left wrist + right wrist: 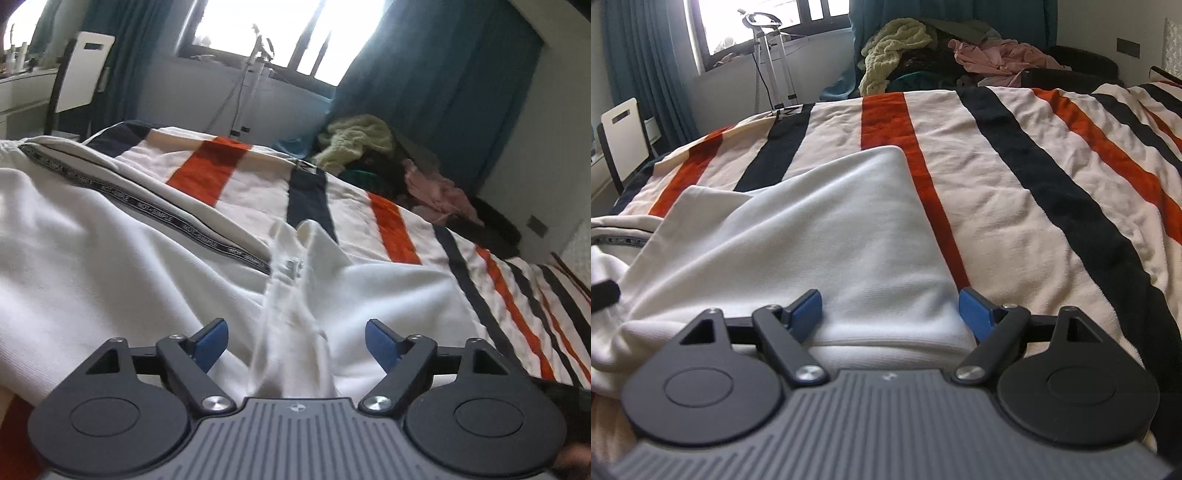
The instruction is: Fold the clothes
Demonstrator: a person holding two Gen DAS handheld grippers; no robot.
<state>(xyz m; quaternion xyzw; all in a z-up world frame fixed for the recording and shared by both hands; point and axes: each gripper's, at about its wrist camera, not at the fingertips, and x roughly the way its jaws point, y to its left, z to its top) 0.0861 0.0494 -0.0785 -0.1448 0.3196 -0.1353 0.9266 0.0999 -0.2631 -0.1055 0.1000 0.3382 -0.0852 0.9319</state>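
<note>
Both grippers wide, left (295, 341) straddling the white garment's (110, 266) raised zip ridge without pinching, right (891, 314) over its folded corner, spread on the striped blanket (1034, 177).

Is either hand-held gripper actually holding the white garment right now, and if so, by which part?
Neither. The left hand-held gripper and right hand-held gripper both stand open over the white knit garment, pads not pressing it.
</note>
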